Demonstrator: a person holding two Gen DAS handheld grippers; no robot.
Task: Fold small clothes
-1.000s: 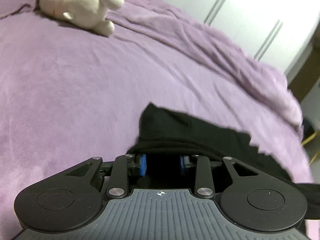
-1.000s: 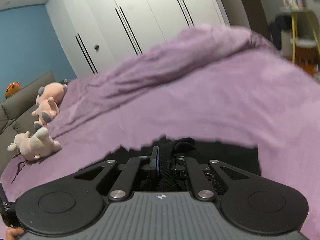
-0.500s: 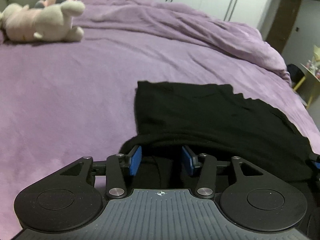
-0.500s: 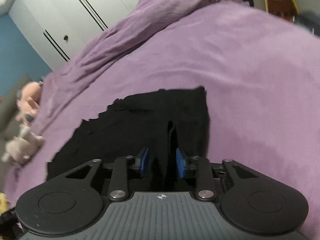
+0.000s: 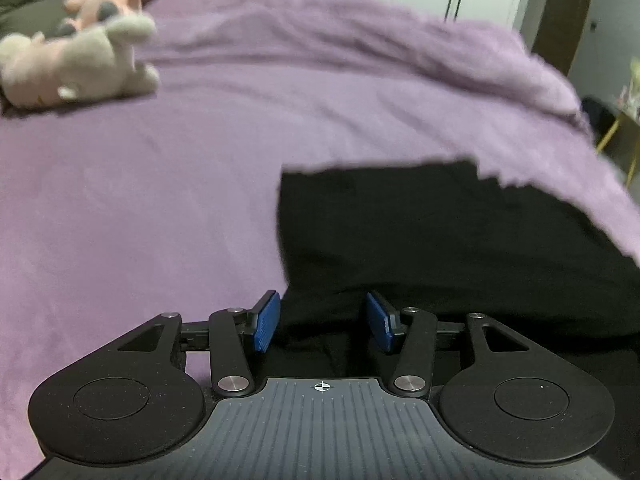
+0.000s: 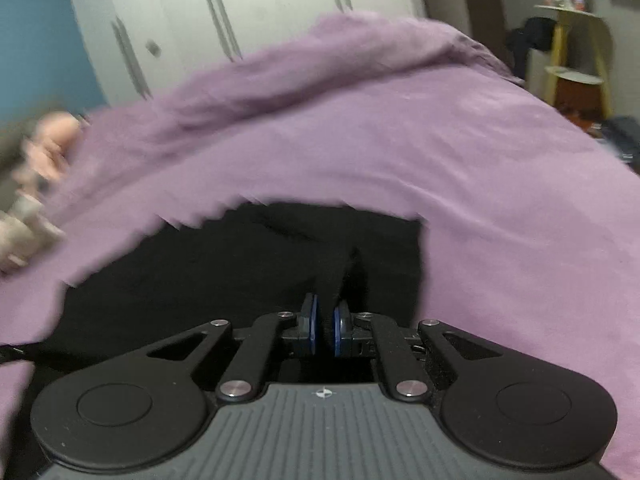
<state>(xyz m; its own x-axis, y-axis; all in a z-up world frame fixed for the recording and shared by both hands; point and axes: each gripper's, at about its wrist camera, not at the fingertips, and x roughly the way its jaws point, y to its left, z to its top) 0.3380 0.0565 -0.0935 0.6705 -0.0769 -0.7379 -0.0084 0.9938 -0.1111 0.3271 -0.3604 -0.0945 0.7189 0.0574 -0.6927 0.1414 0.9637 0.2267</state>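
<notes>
Left claw (image 5: 323,322) stands with its blue pads (image 5: 265,321) apart over the near edge of the black garment (image 5: 440,240), the cloth lying loosely between them and pressed by neither pad; its jaws have just been opening, with little further change at the end. Right claw (image 6: 325,330) has just been closing and now pinches a raised ridge of the same black garment (image 6: 240,272) between its narrow-set pads (image 6: 310,328), the fold of cloth rising straight out of the gap. Beyond both claws the garment lies spread fairly flat on the bed (image 5: 140,200), covered by a purple blanket whose far side is bunched into a long rumpled roll (image 6: 320,64). In the left wrist view the garment's left edge runs straight away from the claw and its far edge is nearly straight. Further off, at the head of the bed, two plush toys (image 5: 80,64) lie together, one cream and one pink. Behind the bed stand white wardrobe doors (image 6: 240,8), and to the right a small yellow-legged side table (image 6: 576,48).
</notes>
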